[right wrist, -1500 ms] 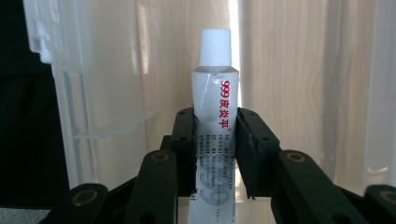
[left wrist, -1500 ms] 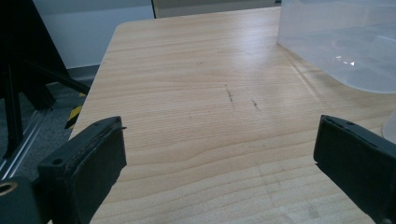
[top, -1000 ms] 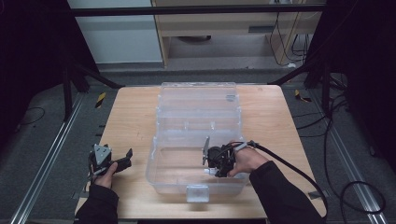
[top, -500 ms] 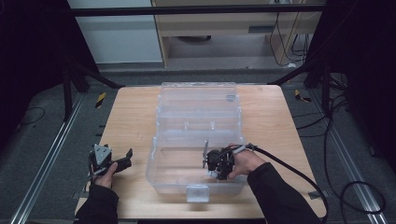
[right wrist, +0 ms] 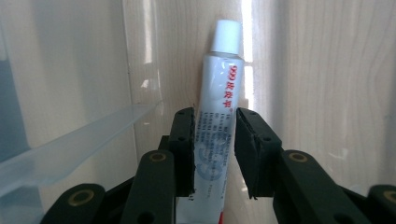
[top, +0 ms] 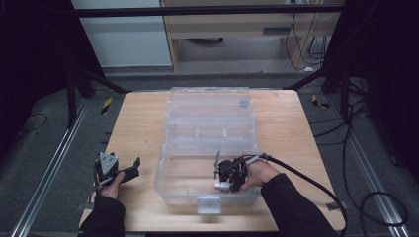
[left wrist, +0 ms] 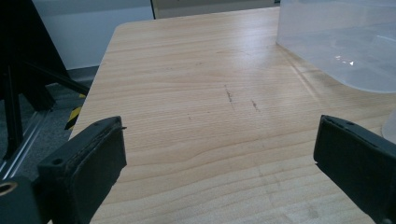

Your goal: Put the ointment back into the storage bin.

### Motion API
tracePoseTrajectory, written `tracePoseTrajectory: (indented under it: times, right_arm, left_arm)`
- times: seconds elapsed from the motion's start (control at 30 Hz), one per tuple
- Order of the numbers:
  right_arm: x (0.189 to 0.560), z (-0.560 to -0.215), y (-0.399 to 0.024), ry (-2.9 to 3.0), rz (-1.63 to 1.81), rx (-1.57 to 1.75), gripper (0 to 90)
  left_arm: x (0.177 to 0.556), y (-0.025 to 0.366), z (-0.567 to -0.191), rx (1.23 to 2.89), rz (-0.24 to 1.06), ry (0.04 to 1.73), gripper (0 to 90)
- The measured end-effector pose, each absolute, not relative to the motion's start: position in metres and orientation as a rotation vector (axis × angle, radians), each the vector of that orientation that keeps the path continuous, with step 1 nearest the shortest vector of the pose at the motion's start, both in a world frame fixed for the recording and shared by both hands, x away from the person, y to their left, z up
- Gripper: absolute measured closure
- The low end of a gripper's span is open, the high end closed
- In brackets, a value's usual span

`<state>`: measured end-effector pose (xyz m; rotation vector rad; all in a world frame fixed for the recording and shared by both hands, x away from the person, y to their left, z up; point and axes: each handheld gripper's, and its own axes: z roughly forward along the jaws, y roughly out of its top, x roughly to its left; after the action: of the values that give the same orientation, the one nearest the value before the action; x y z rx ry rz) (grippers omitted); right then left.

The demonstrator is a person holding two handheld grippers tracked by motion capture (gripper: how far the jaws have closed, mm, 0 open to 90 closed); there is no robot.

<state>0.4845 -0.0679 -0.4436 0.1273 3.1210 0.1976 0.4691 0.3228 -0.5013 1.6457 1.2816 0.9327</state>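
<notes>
A clear plastic box (top: 163, 174) stands open in the middle of the wooden table (top: 133, 128), its lid (top: 207, 101) laid back behind it. My right gripper (top: 223, 180) reaches into the front part of the box. In the right gripper view its pads (right wrist: 184, 140) are shut on a white tube (right wrist: 219, 93) with red print and a white cap, which points away over the box floor. The tube's tip (top: 217, 185) pokes out to the left. My left gripper (top: 132, 169) rests on the table left of the box, open with nothing between its jaws (left wrist: 215, 158).
The box's near wall carries a latch (top: 208, 203). A thin clear divider (right wrist: 79, 135) runs along the left of the held tube. Bare wood lies between the left gripper and the box corner (left wrist: 336, 46). Cables (top: 316, 182) trail off to the right.
My right gripper has shifted slightly toward the box's front wall with the tube still in it. The left gripper has stayed where it was.
</notes>
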Motion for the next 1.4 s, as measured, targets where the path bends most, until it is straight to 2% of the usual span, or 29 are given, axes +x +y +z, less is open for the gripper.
tracePoseTrajectory:
  times: [0.2,0.57,0.7,0.77,0.9,1.07,1.17,1.2,1.4]
  right_arm:
    - [0.483,-0.431,-0.075,3.085,0.288,0.14,65.3]
    - [0.479,-0.389,-0.115,2.929,0.582,0.379,54.8]
    - [0.475,-0.379,-0.132,2.859,0.689,0.456,47.7]
    - [0.474,-0.377,-0.136,2.842,0.704,0.484,47.8]
    - [0.469,-0.366,-0.166,2.688,0.885,0.637,41.1]
    - [0.464,-0.356,-0.2,2.481,1.02,0.797,36.7]
    - [0.461,-0.357,-0.214,2.399,1.064,0.851,35.6]
    - [0.46,-0.361,-0.223,2.345,1.09,0.902,31.0]
    - [0.461,-0.383,-0.248,2.172,1.174,1.071,24.0]
  left_arm:
    - [0.469,0.323,-0.501,1.646,0.933,1.281,1.8]
    - [0.469,0.323,-0.501,1.646,0.934,1.281,1.8]
    - [0.469,0.323,-0.501,1.645,0.934,1.282,1.8]
    - [0.469,0.323,-0.501,1.645,0.935,1.282,1.8]
    - [0.469,0.322,-0.501,1.645,0.937,1.282,1.8]
    - [0.469,0.322,-0.501,1.645,0.938,1.282,1.8]
    - [0.469,0.322,-0.501,1.645,0.938,1.282,1.8]
    - [0.469,0.322,-0.501,1.645,0.938,1.282,1.8]
    - [0.469,0.322,-0.501,1.644,0.939,1.282,1.8]
